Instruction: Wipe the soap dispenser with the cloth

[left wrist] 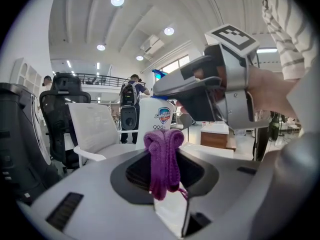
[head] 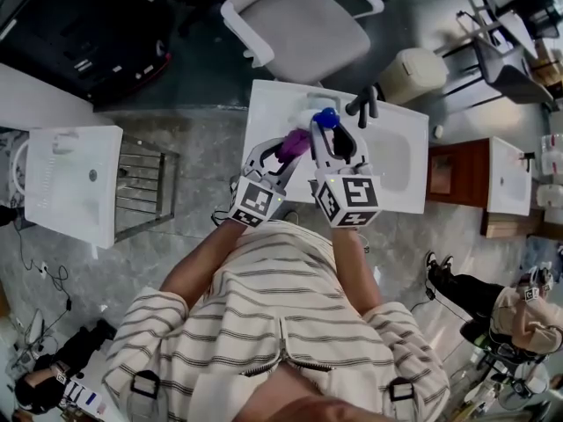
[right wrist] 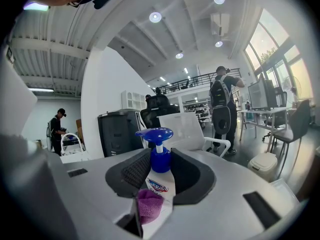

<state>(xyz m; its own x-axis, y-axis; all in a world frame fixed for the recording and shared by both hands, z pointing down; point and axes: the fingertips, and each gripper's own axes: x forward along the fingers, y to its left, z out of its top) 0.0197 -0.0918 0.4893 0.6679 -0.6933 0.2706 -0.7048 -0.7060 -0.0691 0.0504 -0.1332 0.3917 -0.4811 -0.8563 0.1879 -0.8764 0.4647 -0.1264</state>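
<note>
Over the sink (head: 400, 161), right gripper (head: 339, 137) clamps the soap dispenser (right wrist: 159, 176) and left gripper (head: 286, 150) pinches the cloth (left wrist: 164, 156) against its lower side; wiping apparently under way, unfinished.

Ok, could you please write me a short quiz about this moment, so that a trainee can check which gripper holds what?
1. True or false: the left gripper is shut on the soap dispenser.
2. Which colour is the dispenser's pump head? A red, B blue, C green.
3. In the head view, what seat stands beyond the white washbasin?

Key: 1 false, it is shut on the purple cloth, and the right gripper holds the dispenser; 2 B; 3 a white office chair.
</note>
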